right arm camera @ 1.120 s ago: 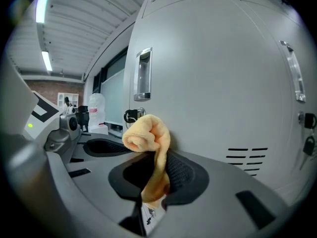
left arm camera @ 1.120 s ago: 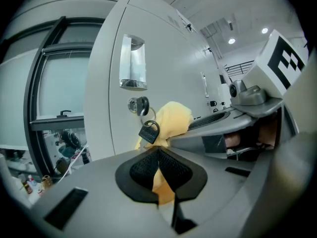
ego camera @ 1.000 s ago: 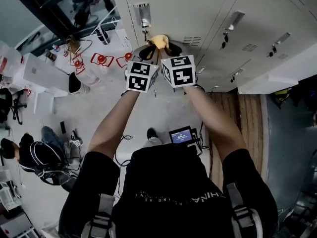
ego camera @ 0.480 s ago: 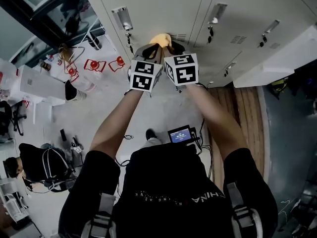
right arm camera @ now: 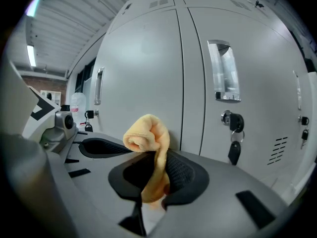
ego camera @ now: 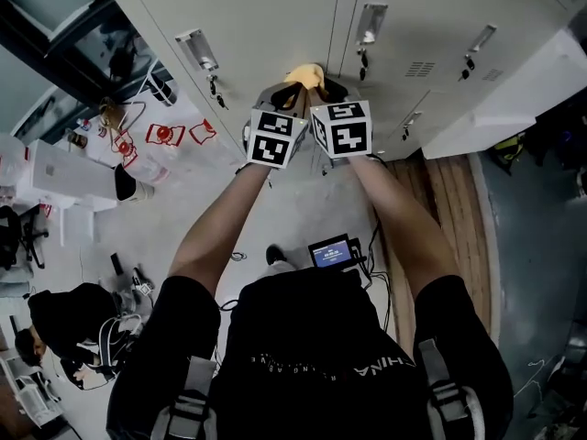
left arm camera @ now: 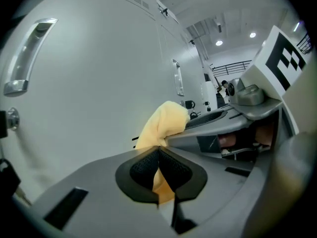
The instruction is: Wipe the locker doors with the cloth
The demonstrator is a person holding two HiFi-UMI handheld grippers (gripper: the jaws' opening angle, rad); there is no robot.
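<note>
Both tongs clamped on the same yellow cloth (ego camera: 304,74); left gripper (left arm camera: 159,170) pinches one end between closed pads, right gripper (right arm camera: 157,175) pinches the other, with the bunched middle (right arm camera: 146,133) sticking out ahead of the jaws; grippers sit side by side, nearly touching.

Cloth is at the grey locker door (ego camera: 266,16), close to that door's right edge, just beside the seam to the next door (right arm camera: 247,48); that next door carries a recessed handle (right arm camera: 223,71) and a key in the lock (right arm camera: 234,150). In the left gripper view the cloth looks to be against the panel; actual contact can't be confirmed.

Progress, as a judgement: wiping pose set, pass likely under way; no streaks or wet marks show, so covered area is unknown; neighbouring doors in the row probably left to do.
</note>
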